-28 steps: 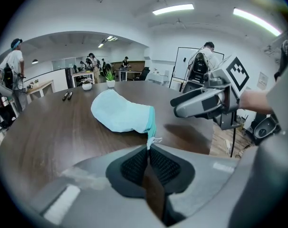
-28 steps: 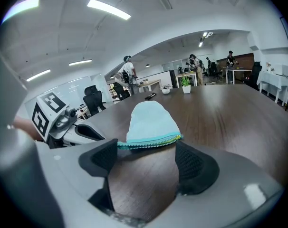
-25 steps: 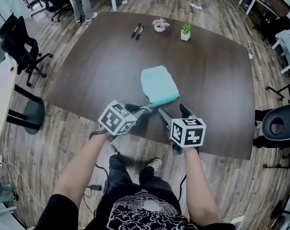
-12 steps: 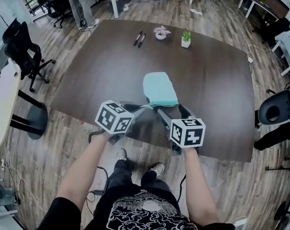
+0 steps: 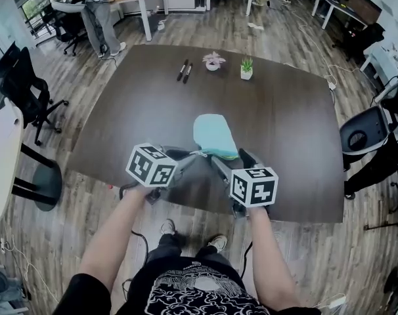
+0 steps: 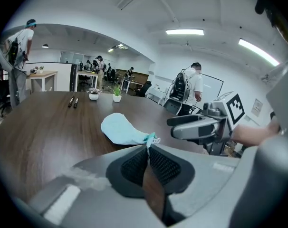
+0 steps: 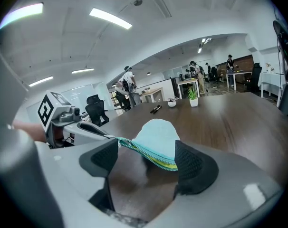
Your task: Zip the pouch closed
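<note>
Head view: the pouch (image 5: 214,133) lies flat on the table (image 5: 133,110), a little in from the table's near edge and about midway along it. Both my tools hang over that near edge. My left gripper (image 5: 198,153) is clamped tight on the small pull tab (image 6: 152,138) at the pouch's near corner, the one that sits closest to the table's near edge. My right gripper (image 5: 230,156) stands wide, its jaws on either side of the pouch's near end without pressing on it.

The zip (image 7: 139,149) runs across that near end, and a yellow strip shows just under its teeth, so I judge the mouth is not fully shut, though I cannot tell how far the teeth have meshed. What is left, by my reckoning: pinch the fabric with the right gripper and draw the pull tab along.
</note>
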{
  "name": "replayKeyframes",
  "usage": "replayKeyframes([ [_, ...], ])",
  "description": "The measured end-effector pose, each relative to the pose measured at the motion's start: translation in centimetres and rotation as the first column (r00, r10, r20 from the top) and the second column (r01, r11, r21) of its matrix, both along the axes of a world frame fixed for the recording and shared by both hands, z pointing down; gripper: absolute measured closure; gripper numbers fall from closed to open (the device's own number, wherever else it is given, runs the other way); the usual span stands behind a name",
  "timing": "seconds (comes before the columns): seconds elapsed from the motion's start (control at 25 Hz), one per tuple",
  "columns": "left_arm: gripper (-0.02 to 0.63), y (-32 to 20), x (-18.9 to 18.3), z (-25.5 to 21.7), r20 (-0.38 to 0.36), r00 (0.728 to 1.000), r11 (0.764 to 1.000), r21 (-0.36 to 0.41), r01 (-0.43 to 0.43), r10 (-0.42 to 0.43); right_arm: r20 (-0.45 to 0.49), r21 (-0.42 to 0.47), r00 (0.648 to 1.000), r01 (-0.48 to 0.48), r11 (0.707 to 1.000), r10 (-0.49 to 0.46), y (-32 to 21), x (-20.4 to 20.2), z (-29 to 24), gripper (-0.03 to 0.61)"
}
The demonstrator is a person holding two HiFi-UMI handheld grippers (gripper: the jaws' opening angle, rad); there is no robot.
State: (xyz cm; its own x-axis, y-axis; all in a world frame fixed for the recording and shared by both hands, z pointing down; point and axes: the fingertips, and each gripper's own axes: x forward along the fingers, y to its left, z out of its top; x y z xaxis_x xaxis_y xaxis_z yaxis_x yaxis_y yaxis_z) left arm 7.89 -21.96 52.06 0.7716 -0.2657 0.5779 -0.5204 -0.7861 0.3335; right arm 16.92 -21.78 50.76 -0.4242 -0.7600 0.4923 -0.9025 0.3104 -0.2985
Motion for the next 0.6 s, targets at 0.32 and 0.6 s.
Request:
replayKeyframes([
  [0.32, 0.592, -1.7, 0.5, -1.9, -0.101, 0.994, 0.999, -0.032, -0.038, 0.035, 0.035, 0.038, 0.999, 0.002, 0.999, -0.003, -1.2, -1.0, -1.7, 0.238],
  [0.6, 0.594, -2.5, 1.1, -3.5, -0.213, 0.976, 0.997, -0.063, -0.05, 0.036, 0.103, 0.07, 0.995, -0.017, 0.997, 0.009, -1.5, -1.8, -2.9, 0.259],
])
